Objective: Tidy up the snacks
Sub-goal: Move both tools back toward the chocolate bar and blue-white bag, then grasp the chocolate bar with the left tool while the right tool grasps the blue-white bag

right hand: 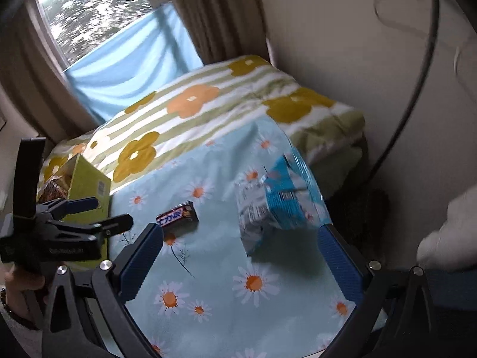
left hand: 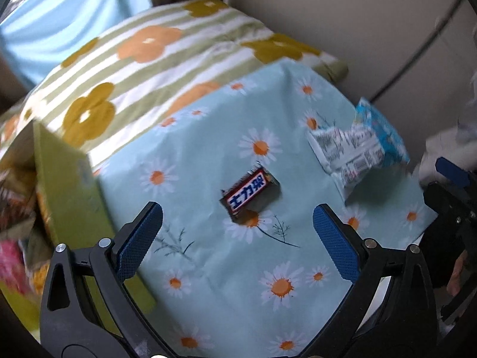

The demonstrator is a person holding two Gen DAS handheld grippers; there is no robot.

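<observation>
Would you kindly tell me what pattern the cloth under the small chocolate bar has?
White daisies with orange centres on the pale blue cloth, clearest in the left wrist view.

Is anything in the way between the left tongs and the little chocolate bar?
Nothing visible is. The left tongs are open just short of the chocolate bar, with only bare daisy cloth between them. The blue snack bag lies off to the side, apart from the bar.
</observation>
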